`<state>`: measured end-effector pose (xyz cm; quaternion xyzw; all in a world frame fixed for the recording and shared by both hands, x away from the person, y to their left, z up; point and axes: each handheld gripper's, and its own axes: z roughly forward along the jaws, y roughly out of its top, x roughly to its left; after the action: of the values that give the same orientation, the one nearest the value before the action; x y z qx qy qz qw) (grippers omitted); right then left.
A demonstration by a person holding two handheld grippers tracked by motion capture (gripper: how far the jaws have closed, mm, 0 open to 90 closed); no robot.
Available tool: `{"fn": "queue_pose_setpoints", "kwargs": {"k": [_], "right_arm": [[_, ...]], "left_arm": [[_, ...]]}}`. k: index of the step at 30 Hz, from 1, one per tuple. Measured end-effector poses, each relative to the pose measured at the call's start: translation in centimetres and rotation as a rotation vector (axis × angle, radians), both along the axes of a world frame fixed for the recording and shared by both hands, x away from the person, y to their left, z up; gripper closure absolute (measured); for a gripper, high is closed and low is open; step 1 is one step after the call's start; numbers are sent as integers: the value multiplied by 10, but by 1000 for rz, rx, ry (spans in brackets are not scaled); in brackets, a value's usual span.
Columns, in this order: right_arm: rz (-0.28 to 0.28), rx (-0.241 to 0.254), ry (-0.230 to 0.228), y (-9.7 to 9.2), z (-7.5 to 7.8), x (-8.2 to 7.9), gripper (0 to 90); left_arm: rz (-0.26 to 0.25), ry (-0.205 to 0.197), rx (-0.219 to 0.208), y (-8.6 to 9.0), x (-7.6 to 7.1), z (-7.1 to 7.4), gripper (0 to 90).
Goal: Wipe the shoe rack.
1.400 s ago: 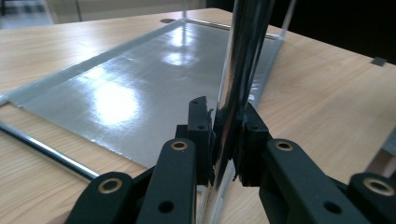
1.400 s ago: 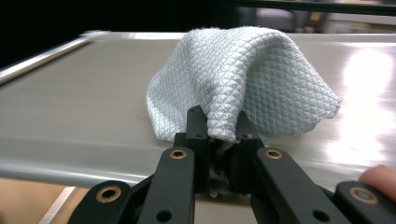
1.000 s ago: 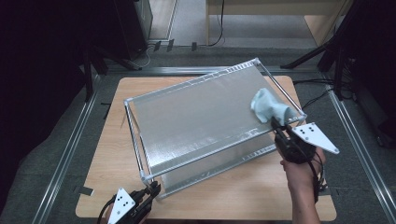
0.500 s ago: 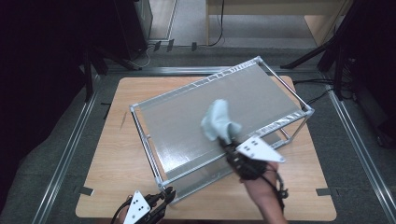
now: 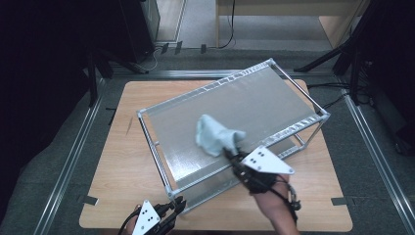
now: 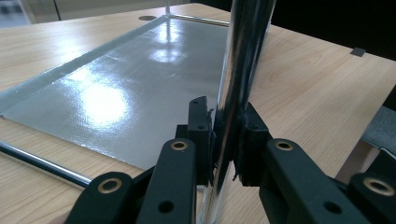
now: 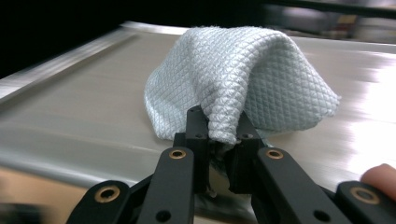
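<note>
In the high view, the right gripper (image 5: 234, 155) is pinching a pale cloth (image 5: 215, 135) lying on the metal shelf's top panel (image 5: 254, 105). In the left gripper view, the left gripper (image 6: 225, 133) is clamping the shelf's chrome corner post (image 6: 240, 70). In the right gripper view, the cloth (image 7: 243, 74) is bunching between closed jaws, resting on the panel (image 7: 84, 116).

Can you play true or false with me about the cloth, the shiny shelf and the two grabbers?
1. The right gripper pinches a pale blue cloth. True.
2. The cloth lies on the wooden table. False: it is on the shelf's top panel.
3. The left gripper is clamped on a shiny metal post. True.
4. The left gripper holds a sponge. False: only the post sits between its jaws.
5. The shelf rack stands on the floor. False: it stands on the table.
</note>
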<state>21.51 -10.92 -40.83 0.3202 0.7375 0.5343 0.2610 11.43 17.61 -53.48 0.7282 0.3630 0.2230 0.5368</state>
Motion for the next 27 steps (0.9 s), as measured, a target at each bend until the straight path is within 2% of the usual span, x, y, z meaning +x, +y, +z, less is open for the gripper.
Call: {"fn": "queue_pose_setpoints", "kwargs": {"k": [1, 2, 4, 5, 7, 8, 9, 10, 11, 12, 14, 15, 20, 23, 25, 26, 27], "right_arm": [[-85, -4, -2, -25, 1, 10, 819], [-85, -4, -2, -25, 1, 10, 819], [-151, 46, 27, -53, 3, 19, 820], [-229, 79, 33, -79, 3, 26, 820], [-289, 122, 33, -103, 3, 31, 819], [-289, 122, 33, -103, 3, 31, 819], [-341, 154, 19, -122, 3, 33, 817], [-341, 154, 19, -122, 3, 33, 817], [-400, 172, 19, -137, 3, 34, 814], [-400, 172, 19, -137, 3, 34, 814], [-447, 171, 15, -147, 3, 33, 816], [-453, 171, 22, -153, 1, 32, 815], [-444, 146, 31, -148, -3, 30, 818], [-363, 130, 58, -126, -4, 23, 822], [-333, 110, 56, -109, -6, 18, 823], [-333, 110, 56, -109, -6, 18, 823], [-282, 105, 64, -92, -7, 12, 823]], "left_arm": [[-1, 1, 3, 0, 0, 0, 801], [-1, 1, 3, 0, 0, 0, 801], [-3, 1, 0, 0, 0, 0, 800], [-2, 0, 0, 0, 0, 0, 801], [-2, 1, 1, 0, 0, 0, 800], [-2, 1, 1, 0, 0, 0, 801], [-2, 0, 2, 0, 0, 0, 801], [-2, 0, 2, 0, 0, 0, 801], [-1, 0, 1, 0, 0, -1, 801], [-1, 0, 1, 0, 0, -1, 801], [-2, 0, 2, 0, 0, -1, 801], [-3, -1, 5, 0, 0, -1, 801], [-7, 1, -2, 0, 2, -1, 801], [-11, 2, -5, -1, 5, -1, 801], [-16, 1, -1, -3, 7, -1, 801], [-16, 1, -1, -3, 7, -1, 802], [-24, 4, -3, -5, 9, -1, 801]]}}
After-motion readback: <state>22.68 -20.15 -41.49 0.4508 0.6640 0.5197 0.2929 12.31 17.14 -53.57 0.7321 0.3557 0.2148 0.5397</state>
